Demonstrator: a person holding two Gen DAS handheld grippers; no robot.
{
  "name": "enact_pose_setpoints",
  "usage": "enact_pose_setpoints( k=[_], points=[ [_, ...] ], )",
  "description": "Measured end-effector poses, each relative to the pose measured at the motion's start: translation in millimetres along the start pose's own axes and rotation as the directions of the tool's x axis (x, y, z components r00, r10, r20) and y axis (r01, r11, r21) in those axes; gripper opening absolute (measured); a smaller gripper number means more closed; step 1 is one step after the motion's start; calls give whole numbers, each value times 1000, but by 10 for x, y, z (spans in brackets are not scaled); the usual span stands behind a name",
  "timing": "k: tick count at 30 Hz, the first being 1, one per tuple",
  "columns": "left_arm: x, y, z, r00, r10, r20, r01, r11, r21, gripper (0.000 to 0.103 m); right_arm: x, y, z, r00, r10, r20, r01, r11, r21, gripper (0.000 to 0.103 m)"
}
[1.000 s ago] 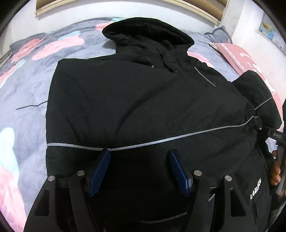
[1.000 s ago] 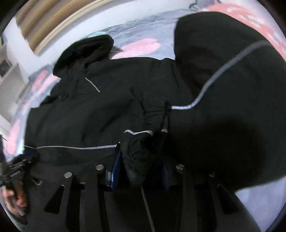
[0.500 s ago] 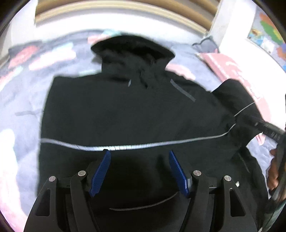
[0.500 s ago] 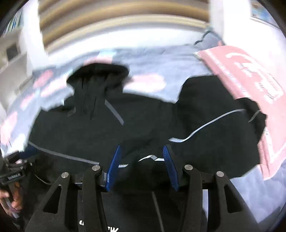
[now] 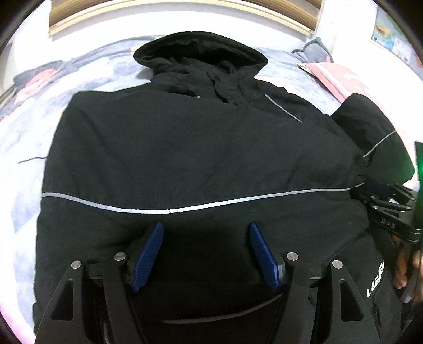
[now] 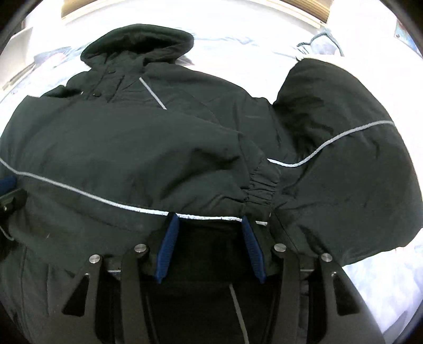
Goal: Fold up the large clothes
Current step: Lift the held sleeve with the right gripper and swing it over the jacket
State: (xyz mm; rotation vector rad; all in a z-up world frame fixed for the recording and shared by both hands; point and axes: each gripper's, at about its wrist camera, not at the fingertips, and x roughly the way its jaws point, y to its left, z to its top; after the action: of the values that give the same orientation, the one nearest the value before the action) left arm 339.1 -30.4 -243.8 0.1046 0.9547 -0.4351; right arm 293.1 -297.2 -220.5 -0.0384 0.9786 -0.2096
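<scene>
A black hooded jacket with grey reflective piping lies front-up on the bed, hood at the far end. One sleeve is folded across the chest, and its elastic cuff rests just beyond my right gripper. That gripper is open, with nothing between its blue pads. The other sleeve bulges out to the right. My left gripper hovers open over the jacket's lower front, below the piping, holding nothing. In the left wrist view the right gripper shows at the right edge, with a hand below it.
The bed cover is grey-blue with pink patches. A pink cushion lies at the far right, a grey item behind it. A wooden headboard and a white wall close off the far side.
The right gripper, shut on the sleeve cuff a second ago, has opened, let it go and drawn back. The sleeve now lies across the jacket. The left gripper stays open, slightly shifted.
</scene>
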Motion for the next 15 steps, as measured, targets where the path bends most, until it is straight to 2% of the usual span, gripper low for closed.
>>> enact_pose_setpoints(
  k=[2,5,8,12,15],
  points=[
    [-79,-67,4,1000,23,-7,-23,1000,9,70,-150,-13,-12,1000,16,6,-16,1000,-23,54],
    [-262,-344,55,999,-43,12,42,999,30,70,-492,-135,-115,996,77,37,-76,997,-34,58],
    [-435,-896,199,997,-68,46,63,993,99,70,-866,-444,-205,984,148,95,-149,989,-2,60],
    [-542,-1626,385,985,-153,74,140,977,163,70,-1229,-958,-298,980,118,162,-126,991,43,66],
    [-440,-2112,536,972,-224,66,212,964,160,70,-1412,-1459,-395,976,86,202,-107,989,100,72]
  ],
)
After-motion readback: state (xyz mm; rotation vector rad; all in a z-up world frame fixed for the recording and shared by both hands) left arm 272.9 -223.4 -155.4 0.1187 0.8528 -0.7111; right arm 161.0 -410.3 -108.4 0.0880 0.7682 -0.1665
